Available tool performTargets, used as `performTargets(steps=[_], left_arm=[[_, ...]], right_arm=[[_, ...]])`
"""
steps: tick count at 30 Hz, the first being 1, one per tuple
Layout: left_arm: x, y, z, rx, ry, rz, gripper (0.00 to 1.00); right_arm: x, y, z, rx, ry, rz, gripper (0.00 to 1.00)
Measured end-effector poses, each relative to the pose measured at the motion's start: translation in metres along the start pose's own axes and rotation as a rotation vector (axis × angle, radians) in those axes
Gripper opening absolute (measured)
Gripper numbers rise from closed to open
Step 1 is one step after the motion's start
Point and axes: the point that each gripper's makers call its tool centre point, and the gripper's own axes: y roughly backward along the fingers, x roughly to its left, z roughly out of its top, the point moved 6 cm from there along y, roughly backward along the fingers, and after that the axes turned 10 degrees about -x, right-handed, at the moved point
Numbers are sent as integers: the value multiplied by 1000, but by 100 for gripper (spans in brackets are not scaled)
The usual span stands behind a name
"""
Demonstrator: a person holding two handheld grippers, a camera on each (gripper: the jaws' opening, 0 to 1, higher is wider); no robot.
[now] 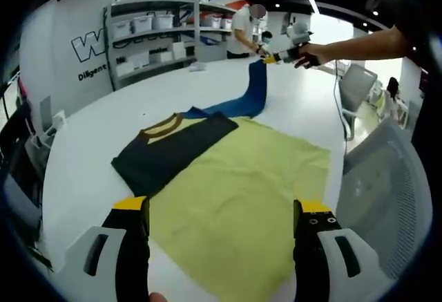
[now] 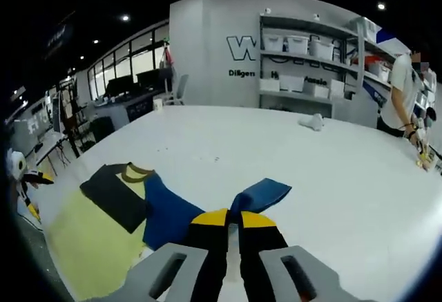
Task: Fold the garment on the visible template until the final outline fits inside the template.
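Note:
A yellow template [image 1: 242, 191] lies flat on the white table [image 1: 103, 129]. The garment is dark navy [image 1: 173, 150] with a mustard collar [image 1: 160, 128], and it lies over the template's far left corner. Its blue part [image 1: 254, 95] is pulled up and away toward the table's far side. My right gripper [image 1: 280, 57], held by an outstretched arm, is shut on the end of that blue cloth. In the right gripper view, my right gripper [image 2: 233, 224] pinches the blue fabric [image 2: 261, 193], with the navy part [image 2: 114, 195] and template [image 2: 83, 243] behind. My left gripper [image 1: 222, 209] hovers open above the template's near edge, holding nothing.
A grey mesh chair [image 1: 387, 177] stands close to the table's right edge. Shelves with white bins [image 1: 152, 32] line the back wall, and a person [image 1: 245, 32] stands there. A small white object [image 2: 312, 122] lies on the far table.

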Motion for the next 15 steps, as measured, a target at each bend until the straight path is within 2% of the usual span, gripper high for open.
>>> performTargets(steps=[15], left_arm=[[0,12,-12,4,39,29,91]], right_arm=[[32,-4,34,-50,18,86,0]])
